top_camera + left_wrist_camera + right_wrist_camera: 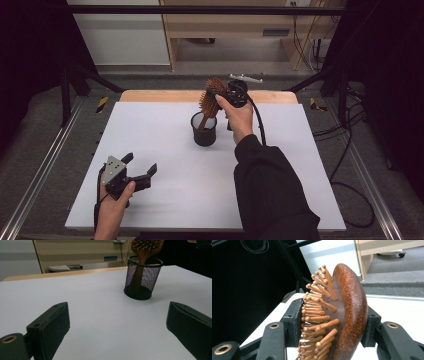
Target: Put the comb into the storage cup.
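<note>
A wooden hairbrush stands with its handle down inside a black mesh cup at the middle of the white tabletop. My right gripper is shut on the brush head, above the cup. In the right gripper view one pad rests against the bristles and the other against the rounded back of the hairbrush, with the right gripper around it. My left gripper is open and holds nothing, low over the table's front left. Ahead of the left gripper are the cup and the hairbrush.
A white sheet covers the table, with a strip of wooden edge at the back. Metal rails run along both sides. Cables lie on the floor at the right. Wooden furniture stands behind the table.
</note>
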Tool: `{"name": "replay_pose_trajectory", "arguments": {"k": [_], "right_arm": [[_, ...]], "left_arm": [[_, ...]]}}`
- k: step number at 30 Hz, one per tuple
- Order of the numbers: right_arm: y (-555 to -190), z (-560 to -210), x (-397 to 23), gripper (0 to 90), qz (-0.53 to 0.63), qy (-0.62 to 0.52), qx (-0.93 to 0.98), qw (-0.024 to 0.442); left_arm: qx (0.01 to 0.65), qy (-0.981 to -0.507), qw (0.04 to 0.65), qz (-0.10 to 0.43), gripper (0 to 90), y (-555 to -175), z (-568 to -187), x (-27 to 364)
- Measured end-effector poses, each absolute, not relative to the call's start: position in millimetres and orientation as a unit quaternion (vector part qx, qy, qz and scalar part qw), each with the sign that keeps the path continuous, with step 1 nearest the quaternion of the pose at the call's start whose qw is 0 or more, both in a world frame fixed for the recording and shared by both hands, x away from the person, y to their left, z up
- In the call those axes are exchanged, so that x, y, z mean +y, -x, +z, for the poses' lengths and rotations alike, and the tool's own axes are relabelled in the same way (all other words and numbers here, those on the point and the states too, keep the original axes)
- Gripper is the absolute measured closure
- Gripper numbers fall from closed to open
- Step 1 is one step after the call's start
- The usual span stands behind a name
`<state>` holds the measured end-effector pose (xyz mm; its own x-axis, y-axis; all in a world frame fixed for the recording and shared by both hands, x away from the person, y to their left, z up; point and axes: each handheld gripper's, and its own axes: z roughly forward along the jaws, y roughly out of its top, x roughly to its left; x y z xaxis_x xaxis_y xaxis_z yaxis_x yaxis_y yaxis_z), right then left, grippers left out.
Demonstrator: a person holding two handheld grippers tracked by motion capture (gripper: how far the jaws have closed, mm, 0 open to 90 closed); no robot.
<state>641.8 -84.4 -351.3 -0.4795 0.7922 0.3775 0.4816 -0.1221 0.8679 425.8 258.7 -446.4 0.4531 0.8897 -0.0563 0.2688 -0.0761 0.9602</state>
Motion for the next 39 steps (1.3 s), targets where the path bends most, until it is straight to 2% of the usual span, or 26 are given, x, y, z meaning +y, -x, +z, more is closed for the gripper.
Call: {"name": "replay_pose_trajectory", "arguments": {"k": [27, 39], "right_arm": [[-642.8, -352.5, -86.7, 42.5, 0.552, -0.494, 0.655, 0.151], [-641.9, -352.3, -89.8, 36.6, 0.541, -0.494, 0.662, 0.159]], "left_arm": [[0.432, -0.671, 0.525, 0.296, 5.3, -425.9, -446.3, 259.4], [0.431, -0.671, 0.525, 0.296, 5.3, -425.9, -446.3, 259.3]]}}
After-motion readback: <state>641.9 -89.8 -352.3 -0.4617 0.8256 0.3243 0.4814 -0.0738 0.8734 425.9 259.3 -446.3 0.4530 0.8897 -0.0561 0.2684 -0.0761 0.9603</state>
